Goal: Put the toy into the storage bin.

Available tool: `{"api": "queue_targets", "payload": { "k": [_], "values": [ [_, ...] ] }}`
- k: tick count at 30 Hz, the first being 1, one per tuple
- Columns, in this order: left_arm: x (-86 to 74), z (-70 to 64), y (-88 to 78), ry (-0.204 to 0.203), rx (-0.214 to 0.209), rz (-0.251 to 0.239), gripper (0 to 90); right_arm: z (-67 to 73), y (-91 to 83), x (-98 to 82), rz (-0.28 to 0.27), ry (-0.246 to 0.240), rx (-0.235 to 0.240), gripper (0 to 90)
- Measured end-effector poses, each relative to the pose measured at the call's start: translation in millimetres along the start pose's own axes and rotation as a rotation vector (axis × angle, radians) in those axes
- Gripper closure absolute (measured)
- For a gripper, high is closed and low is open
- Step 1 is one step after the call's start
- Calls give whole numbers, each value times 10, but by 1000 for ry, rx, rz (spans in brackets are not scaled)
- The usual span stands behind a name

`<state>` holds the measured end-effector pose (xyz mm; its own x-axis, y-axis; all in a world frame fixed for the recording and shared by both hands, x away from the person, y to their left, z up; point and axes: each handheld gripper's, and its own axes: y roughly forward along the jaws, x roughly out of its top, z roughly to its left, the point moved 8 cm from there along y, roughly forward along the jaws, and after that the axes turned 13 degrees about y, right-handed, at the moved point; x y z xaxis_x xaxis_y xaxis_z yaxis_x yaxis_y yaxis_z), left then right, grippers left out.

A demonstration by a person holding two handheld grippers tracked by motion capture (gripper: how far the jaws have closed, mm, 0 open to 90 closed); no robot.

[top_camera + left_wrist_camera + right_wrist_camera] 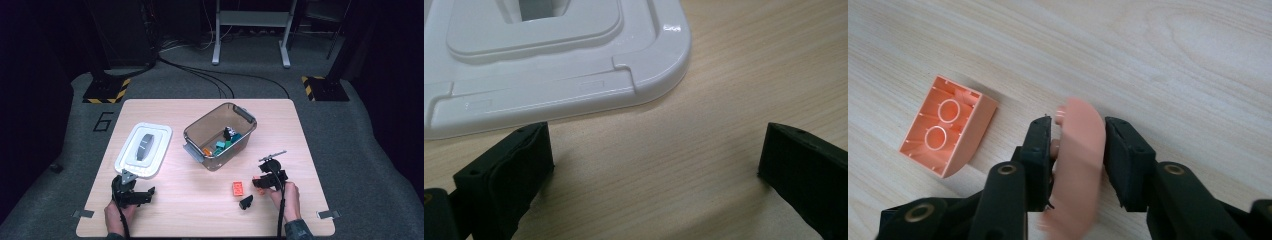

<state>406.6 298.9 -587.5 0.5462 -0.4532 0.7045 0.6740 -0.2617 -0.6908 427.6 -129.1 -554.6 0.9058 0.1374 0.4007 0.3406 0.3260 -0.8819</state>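
Gripping a pale pink curved block (1075, 165) is the step judged to be in hand: the right gripper (1077, 150) has its fingers (1038, 150) closed onto the block from both sides, low over the desk (1173, 60). In the high view the right gripper (267, 181) is seen near the desk's front right, just in front of the brown see-through bin (220, 135), which already holds several coloured pieces. An orange block (945, 127) lies on its side on the desk just beside the held one, hollow underside showing, and a small black piece (245, 202) lies near it, closer to the person.

The left gripper (654, 165) is kept low over the desk with its fingers (519, 165) wide apart and nothing between them, just in front of the white lid (549, 60), which lies flat to the left of the bin.

The work is judged to be the filling of the bin. For the next move, the pink block has to be lifted clear of the desk, carried over the bin's near wall and released above the open top; a firm hold is needed, since the curved faces could slip. The orange block and the black piece remain to be collected, and the lid is not yet fitted.
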Motion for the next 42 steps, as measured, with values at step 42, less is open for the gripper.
{"api": "queue_targets", "payload": {
  "k": [42],
  "values": [
    [0, 0, 0, 0, 0, 0, 8, -49, -132, 445, -194, -26, 21, 675]
  ]
}}
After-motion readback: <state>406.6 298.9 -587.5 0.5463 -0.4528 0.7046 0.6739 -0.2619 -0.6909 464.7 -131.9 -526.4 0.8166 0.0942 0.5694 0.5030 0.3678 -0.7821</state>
